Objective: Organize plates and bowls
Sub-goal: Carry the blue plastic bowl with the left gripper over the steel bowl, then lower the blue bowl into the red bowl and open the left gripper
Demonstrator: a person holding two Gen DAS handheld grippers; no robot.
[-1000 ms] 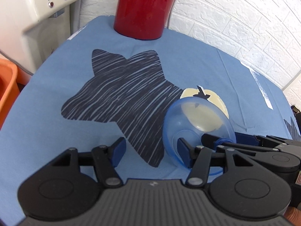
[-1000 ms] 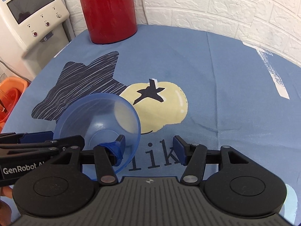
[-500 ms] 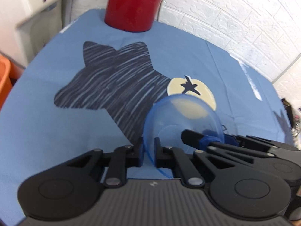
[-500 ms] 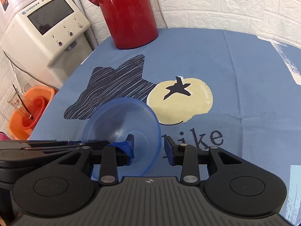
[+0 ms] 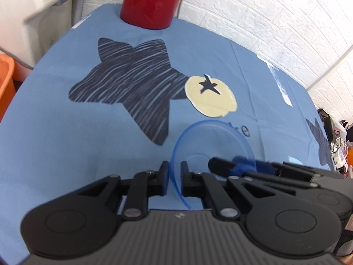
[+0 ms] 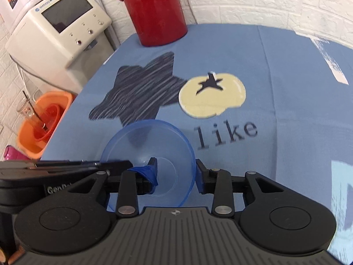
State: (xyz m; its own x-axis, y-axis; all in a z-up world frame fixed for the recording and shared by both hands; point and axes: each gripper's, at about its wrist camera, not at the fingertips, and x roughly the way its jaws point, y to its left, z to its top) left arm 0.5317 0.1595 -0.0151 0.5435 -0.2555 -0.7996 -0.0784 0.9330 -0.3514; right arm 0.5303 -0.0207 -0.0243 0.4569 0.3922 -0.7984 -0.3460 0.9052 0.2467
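Observation:
A translucent blue bowl (image 6: 145, 145) hangs just above the blue tablecloth (image 6: 286, 77), tilted a little, near the printed word "like". My left gripper (image 5: 174, 176) is shut on the bowl's near-left rim, which passes edge-on between its pads. My right gripper (image 6: 176, 172) straddles the bowl's right wall. Its taped finger sits inside near the base and the other finger presses the outside of the rim, so it grips the wall. In the left wrist view the right gripper's fingers (image 5: 220, 165) reach into the bowl (image 5: 209, 145) from the right.
A red thermos jug (image 6: 154, 11) stands at the table's far edge. A white appliance (image 6: 59, 26) sits beyond the left edge, with an orange basin (image 6: 42, 121) holding a glass below it. A white brick wall runs behind.
My left gripper went from open to shut on the bowl's rim. The right gripper's fingers narrowed onto the wall. The bowl moved off the yellow apple print toward me.

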